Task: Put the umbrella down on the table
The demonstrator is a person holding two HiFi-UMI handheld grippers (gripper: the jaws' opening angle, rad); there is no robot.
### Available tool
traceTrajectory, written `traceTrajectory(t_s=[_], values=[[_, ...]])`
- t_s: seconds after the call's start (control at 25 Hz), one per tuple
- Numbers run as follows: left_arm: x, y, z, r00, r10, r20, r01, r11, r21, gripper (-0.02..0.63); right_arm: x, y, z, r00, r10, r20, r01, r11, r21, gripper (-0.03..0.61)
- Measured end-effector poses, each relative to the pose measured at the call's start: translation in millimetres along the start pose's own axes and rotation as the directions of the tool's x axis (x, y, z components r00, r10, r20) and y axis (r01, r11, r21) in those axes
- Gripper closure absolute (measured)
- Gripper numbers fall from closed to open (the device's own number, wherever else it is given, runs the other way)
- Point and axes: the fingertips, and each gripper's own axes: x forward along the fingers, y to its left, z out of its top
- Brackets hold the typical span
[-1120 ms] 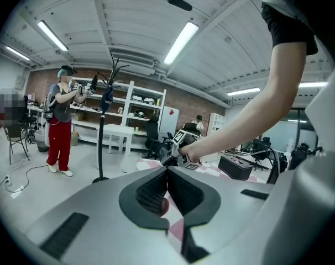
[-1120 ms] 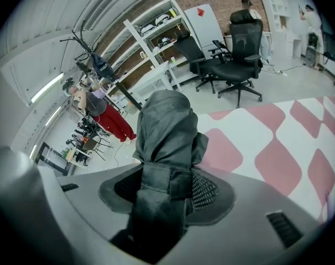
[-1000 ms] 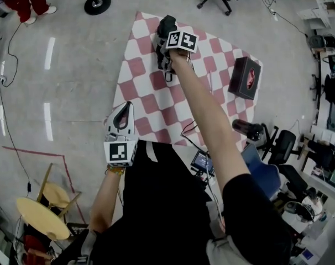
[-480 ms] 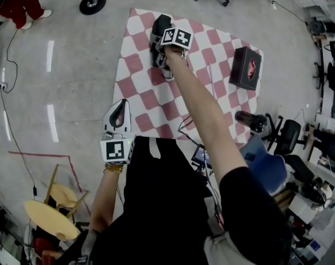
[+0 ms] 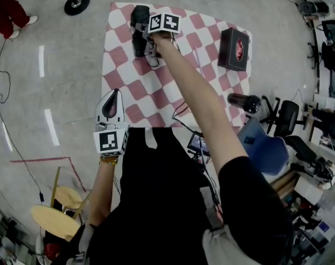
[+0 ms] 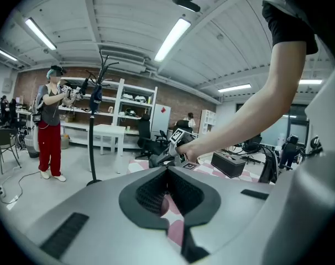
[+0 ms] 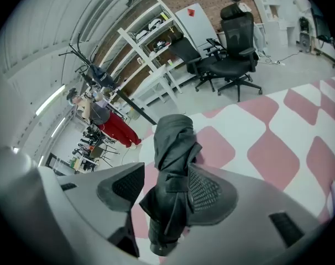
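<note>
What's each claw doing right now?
Left claw: shut, empty.
Right claw: open, jaws just been opening; black umbrella sits between them, left pad clear of it, not clamped.

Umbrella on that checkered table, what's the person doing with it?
A person is putting a folded black umbrella down on the red-and-white checkered table. The right tongs reach far out over the table with the umbrella between them. They have just been opening, so they no longer squeeze it, and the umbrella seems to lie on the table already. The left tongs are shut and empty, held back by the table's near edge.
</note>
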Motion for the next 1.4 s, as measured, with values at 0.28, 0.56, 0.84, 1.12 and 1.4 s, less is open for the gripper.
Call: traceTrajectory(t_s=[0.28, 0.56, 0.84, 1.12, 1.4], values=[[11.4, -36.5, 15.1, 0.999, -0.052, -0.017, 0.053, 0.997, 0.064, 0.601, -50.2, 22.1, 7.9, 0.994, 0.102, 0.047, -0.1, 0.994, -0.046, 0.33], [21.3, -71.3, 45.3, 0.993, -0.113, 0.035, 0.107, 0.985, 0.133, 0.6, -103.9, 26.9, 9.2, 0.986, 0.135, 0.102, -0.122, 0.985, -0.12, 0.33], [26.4, -97.7, 73.3, 0.99, -0.128, 0.055, 0.117, 0.977, 0.176, 0.6, -145.3, 17.9, 6.1, 0.98, 0.144, 0.135, -0.129, 0.985, -0.111, 0.33], [29.1, -127.3, 82.1, 0.986, -0.156, 0.059, 0.14, 0.968, 0.209, 0.601, -183.6, 6.6, 2.2, 0.976, 0.133, 0.173, -0.111, 0.985, -0.133, 0.374], [33.4, -154.6, 86.2, 0.98, -0.188, 0.06, 0.169, 0.957, 0.237, 0.601, -219.9, -0.1, -2.9, 0.969, 0.139, 0.204, -0.1, 0.977, -0.19, 0.464]])
